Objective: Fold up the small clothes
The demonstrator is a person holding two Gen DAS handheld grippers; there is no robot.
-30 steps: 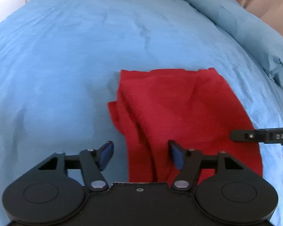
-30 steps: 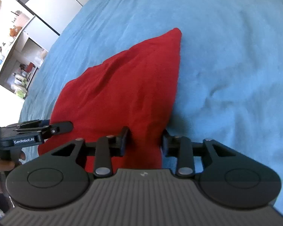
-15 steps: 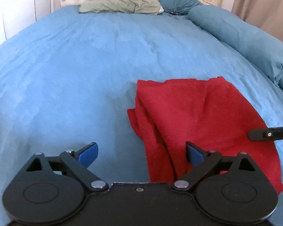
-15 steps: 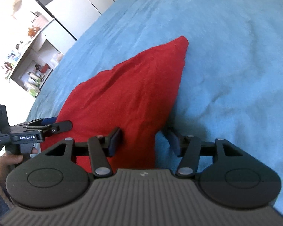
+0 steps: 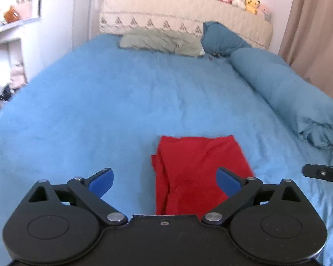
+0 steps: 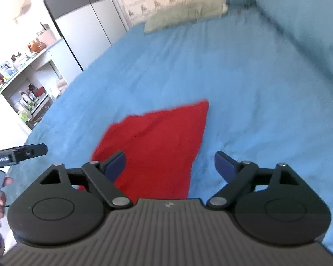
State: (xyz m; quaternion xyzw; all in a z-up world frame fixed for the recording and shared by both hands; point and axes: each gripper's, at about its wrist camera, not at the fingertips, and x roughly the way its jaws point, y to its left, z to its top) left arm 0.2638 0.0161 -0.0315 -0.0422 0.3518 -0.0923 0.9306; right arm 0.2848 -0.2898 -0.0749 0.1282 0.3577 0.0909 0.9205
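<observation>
A folded red cloth (image 5: 195, 168) lies flat on the blue bedspread (image 5: 100, 115). It also shows in the right wrist view (image 6: 157, 146). My left gripper (image 5: 165, 180) is open wide and empty, raised above the cloth's near edge. My right gripper (image 6: 169, 164) is open wide and empty, raised above the cloth's near right corner. The right gripper's tip shows at the right edge of the left wrist view (image 5: 322, 173). The left gripper's tip shows at the left edge of the right wrist view (image 6: 22, 153).
A long blue bolster (image 5: 284, 93) lies along the bed's right side. A green pillow (image 5: 159, 42) and a cream headboard (image 5: 177, 15) are at the far end. Shelves with small items (image 6: 26, 88) and a wardrobe (image 6: 82, 17) stand left of the bed.
Both grippers opened wider, let go of the red cloth and pulled up and back from it. The cloth stays folded on the bed.
</observation>
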